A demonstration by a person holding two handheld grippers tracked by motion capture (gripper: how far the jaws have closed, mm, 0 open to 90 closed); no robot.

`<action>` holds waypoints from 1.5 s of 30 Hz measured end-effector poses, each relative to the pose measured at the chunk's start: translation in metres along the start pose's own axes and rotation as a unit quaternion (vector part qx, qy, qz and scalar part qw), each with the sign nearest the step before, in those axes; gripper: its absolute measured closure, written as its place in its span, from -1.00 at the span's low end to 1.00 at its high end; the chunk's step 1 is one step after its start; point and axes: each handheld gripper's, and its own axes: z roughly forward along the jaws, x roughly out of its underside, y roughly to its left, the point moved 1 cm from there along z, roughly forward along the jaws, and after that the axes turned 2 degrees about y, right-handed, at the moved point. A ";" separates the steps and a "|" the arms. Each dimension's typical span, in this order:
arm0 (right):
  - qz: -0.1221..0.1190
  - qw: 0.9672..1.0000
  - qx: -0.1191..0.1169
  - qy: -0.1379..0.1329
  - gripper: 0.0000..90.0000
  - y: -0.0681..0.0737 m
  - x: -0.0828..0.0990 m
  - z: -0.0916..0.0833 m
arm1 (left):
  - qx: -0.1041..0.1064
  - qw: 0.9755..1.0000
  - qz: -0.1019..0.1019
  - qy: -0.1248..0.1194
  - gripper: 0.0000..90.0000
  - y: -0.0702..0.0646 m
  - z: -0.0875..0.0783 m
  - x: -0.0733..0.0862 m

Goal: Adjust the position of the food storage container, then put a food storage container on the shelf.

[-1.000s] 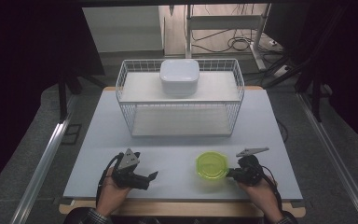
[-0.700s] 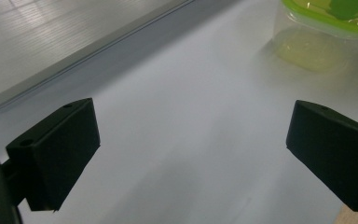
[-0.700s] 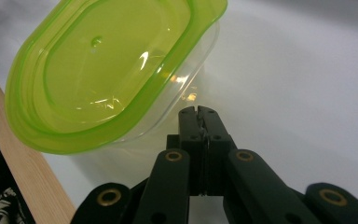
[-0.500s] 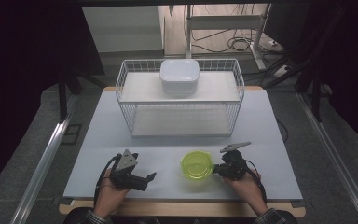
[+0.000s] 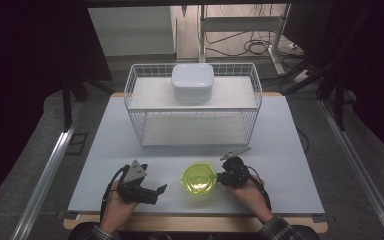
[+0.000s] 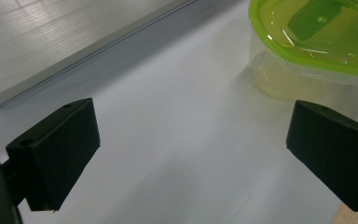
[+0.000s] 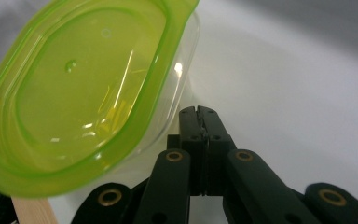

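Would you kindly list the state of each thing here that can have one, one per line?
Green-lidded container: lid on, upright on the table, looks empty.
White box: lid on, resting on the wire basket's top shelf.
Wire basket: upright; lower level bare.
Left gripper: open, nothing between its fingers.
Right gripper: shut, its fingers against the container's side, gripping nothing.

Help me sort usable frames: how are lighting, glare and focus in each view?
High view: the white table is evenly lit, surroundings fall into near black, detail is soft. Left gripper view: the green-lidded container shows glare streaks on its lid, and the black tongs in the foreground look soft. Right gripper view: the container looms close with small highlights, slightly blurred; shut tongs reasonably sharp.
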 end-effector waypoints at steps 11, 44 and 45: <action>-0.008 1.000 0.014 0.000 0.96 -0.003 -0.005 0.003 | -0.001 1.000 0.002 0.004 -0.95 0.001 0.000 0.001; -0.036 0.992 0.083 -0.093 -0.63 -0.009 0.022 -0.055 | -0.006 0.999 0.018 0.032 -0.92 -0.005 -0.004 0.008; -0.037 0.992 0.080 -0.094 -0.70 -0.009 0.021 -0.054 | -0.007 0.999 0.018 0.032 -0.92 -0.005 -0.004 0.008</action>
